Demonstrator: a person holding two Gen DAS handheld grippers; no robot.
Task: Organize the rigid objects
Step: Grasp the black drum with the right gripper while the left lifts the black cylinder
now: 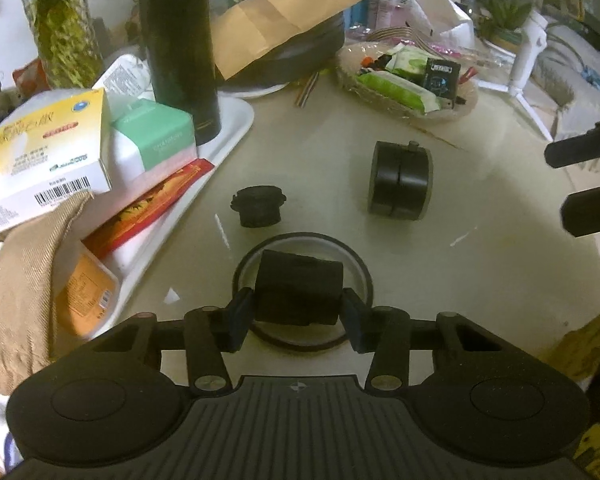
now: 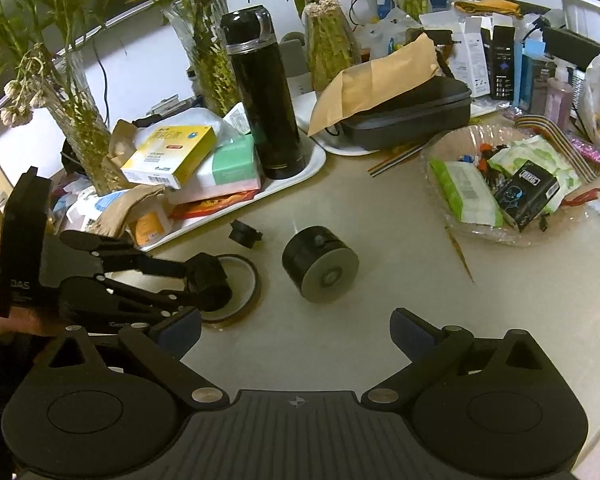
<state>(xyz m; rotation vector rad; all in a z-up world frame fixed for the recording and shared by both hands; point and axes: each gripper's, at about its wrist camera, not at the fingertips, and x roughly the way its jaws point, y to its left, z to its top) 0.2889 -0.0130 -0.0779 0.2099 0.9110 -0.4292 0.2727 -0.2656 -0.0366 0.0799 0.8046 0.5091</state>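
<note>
Clearly, in the left wrist view, the left claw [image 1: 298, 312] is closing on a short black cylinder [image 1: 299, 286], its two blue pads [image 1: 240, 314] pressing the cylinder's flat ends while it is hanging just over a dark-rimmed round disc [image 1: 359, 266] near the table's [image 1: 480, 280] near edge. The cylinder is looking stiff and matte (rubber or hard plastic, I would judge), so it should be holding firm under a squeeze and not slipping much; taking it across the flat ends, as now, seems the sound choice. Further toward the middle of the table a small black flanged cap [image 1: 258, 206] is sitting upright, and to its right a black caster wheel [image 1: 400, 178] is lying on its side. That wheel is looking the heaviest of the three, and being round it may be rolling off if nudged; its flat faces are the place to pinch.

Meanwhile, in the right wrist view, the right claw [image 2: 296, 330] is standing wide open and holding nothing, hovering over bare table near the front edge. The left claw [image 2: 210, 282] is showing at the left, gripping the cylinder [image 2: 212, 288] above the disc [image 2: 248, 276]. The caster wheel [image 2: 320, 266] is lying ahead of the right claw, apart from it, with the cap [image 2: 244, 235] beyond, near the corner of the white tray [image 2: 312, 160].
</note>
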